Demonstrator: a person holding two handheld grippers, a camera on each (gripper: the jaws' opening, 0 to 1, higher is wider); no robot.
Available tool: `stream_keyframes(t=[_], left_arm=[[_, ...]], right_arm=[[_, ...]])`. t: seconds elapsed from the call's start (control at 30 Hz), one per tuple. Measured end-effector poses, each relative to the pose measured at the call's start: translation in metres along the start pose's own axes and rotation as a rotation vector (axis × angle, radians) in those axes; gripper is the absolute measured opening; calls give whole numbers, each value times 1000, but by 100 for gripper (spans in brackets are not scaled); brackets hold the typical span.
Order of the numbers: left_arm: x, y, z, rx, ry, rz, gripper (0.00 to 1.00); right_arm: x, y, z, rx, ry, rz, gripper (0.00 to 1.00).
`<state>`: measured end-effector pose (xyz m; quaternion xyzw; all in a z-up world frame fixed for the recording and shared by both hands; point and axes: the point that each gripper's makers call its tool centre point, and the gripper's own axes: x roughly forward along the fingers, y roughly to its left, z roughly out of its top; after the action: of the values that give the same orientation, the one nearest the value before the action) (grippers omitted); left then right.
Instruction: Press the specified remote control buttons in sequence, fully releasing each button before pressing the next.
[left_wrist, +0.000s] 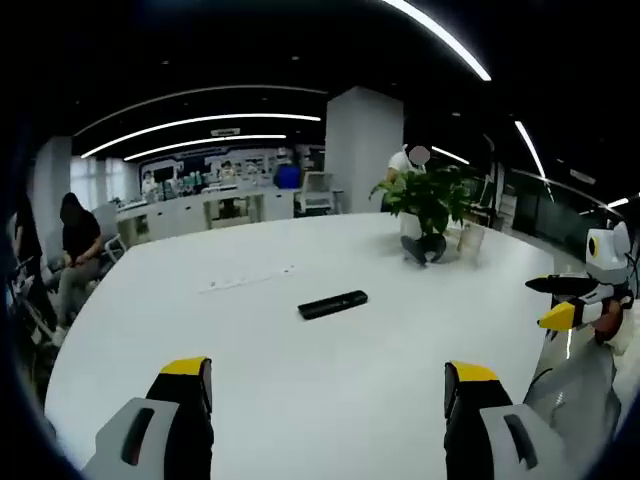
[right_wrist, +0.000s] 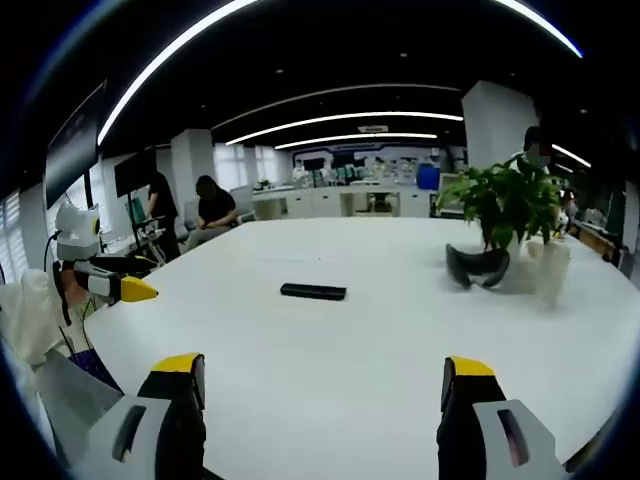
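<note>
A black remote control lies flat near the middle of the white table; in the right gripper view the remote lies crosswise ahead of the jaws. My left gripper is open, its yellow-tipped jaws wide apart and well short of the remote. My right gripper is also open, nothing between its jaws. The right gripper enters the left gripper view from the right, above the table edge. The left gripper enters the right gripper view from the left.
A potted green plant stands at the table's far side, with a dark headset-like object and a clear cup beside it. A thin white strip lies beyond the remote. People sit by chairs off the table.
</note>
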<state>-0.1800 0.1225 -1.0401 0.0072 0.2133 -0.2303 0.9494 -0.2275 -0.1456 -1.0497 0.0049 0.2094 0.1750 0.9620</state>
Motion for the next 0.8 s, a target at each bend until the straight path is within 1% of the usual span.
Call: stream_keyframes(t=[0.1, 0.13, 0.2, 0.23, 0.27, 0.3, 0.4, 0.5, 0.67, 0.8], left_arm=[[-9, -6, -5, 7, 1, 8, 99], [-15, -8, -8, 26, 2, 22, 99], [-19, -9, -11, 40, 5, 40, 99], [-21, -10, -15, 68, 19, 44, 99], [-24, -13, -21, 93, 48, 37, 99], [-25, -16, -23, 89, 56, 38, 99], [-29, -21, -26, 85, 53, 34, 99], [-34, -23, -29, 52, 31, 36, 99], [-42, -21, -32, -8, 3, 45, 99], [-48, -18, -36, -7, 11, 54, 99]], right_arm=[[0, 2, 0, -2, 1, 6, 98], [0, 3, 0, 3, 1, 10, 98], [1, 5, -1, 11, 5, 19, 98], [1, 7, -2, 10, 13, 30, 98], [1, 9, -3, 8, 21, 37, 97], [1, 11, -2, 2, 21, 37, 96], [0, 15, 3, -14, 6, 44, 98], [1, 18, 6, -30, -2, 50, 98], [1, 20, 6, -48, 4, 51, 99], [0, 22, 5, -60, 9, 53, 99]])
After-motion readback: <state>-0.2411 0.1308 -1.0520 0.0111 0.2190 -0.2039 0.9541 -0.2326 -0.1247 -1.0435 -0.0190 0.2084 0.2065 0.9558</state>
